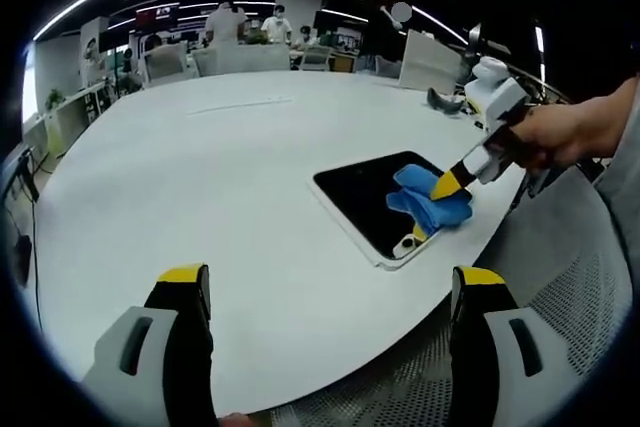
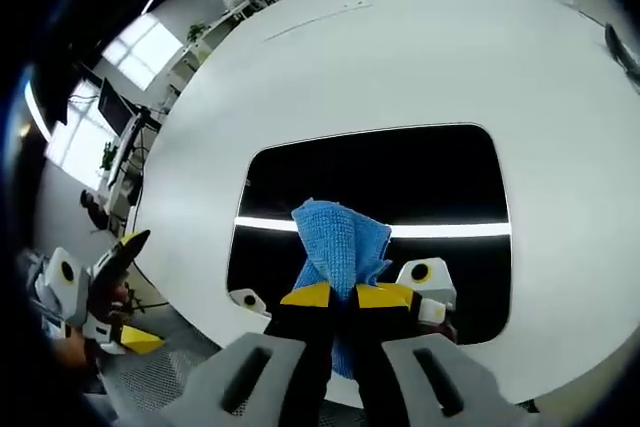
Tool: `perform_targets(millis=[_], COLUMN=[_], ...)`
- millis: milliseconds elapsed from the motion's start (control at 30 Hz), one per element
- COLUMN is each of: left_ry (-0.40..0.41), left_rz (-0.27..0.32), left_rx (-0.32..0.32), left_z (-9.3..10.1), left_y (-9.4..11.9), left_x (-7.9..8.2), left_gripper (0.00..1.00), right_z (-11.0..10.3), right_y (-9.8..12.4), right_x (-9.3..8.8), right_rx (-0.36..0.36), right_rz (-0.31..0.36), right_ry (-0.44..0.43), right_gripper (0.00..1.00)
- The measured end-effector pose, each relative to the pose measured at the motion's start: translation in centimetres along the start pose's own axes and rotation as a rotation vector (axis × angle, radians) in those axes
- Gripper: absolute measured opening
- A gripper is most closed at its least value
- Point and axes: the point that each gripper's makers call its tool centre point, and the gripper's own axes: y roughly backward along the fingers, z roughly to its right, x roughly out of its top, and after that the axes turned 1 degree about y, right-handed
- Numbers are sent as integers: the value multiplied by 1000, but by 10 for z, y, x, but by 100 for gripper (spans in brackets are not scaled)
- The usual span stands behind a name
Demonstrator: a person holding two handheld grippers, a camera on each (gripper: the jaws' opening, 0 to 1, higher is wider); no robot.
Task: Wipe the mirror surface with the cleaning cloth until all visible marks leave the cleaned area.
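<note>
Cloth (image 2: 338, 239) – on mirror (image 2: 420, 182) | white table (image 1: 180, 187) – open office

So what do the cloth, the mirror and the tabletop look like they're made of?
Cloth: blue, soft woven or microfibre fabric by its ribbed nap and folds.
Mirror: glossy dark glass-like panel, reflecting a ceiling light strip, white rounded frame.
Tabletop: smooth matte white, probably laminate; cannot tell for sure.

blue cloth on a dark mirror

the cloth (image 2: 340, 237) is blue, the mirror (image 2: 420, 187) black with a white frame, the table (image 1: 200, 177) white, gripper tips yellow.
</note>
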Motion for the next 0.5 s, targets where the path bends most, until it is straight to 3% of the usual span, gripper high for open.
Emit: perform_targets(millis=[500], left_ry=[0], left_rz=[1], left_rx=[3], left_z=[-1], left_y=[0], left_x=[0], left_gripper=[99], right_z=[-23], right_y=[-11], right_x=[4], right_rx=[29], right_rz=[-2], right_ry=[21], right_gripper=[1])
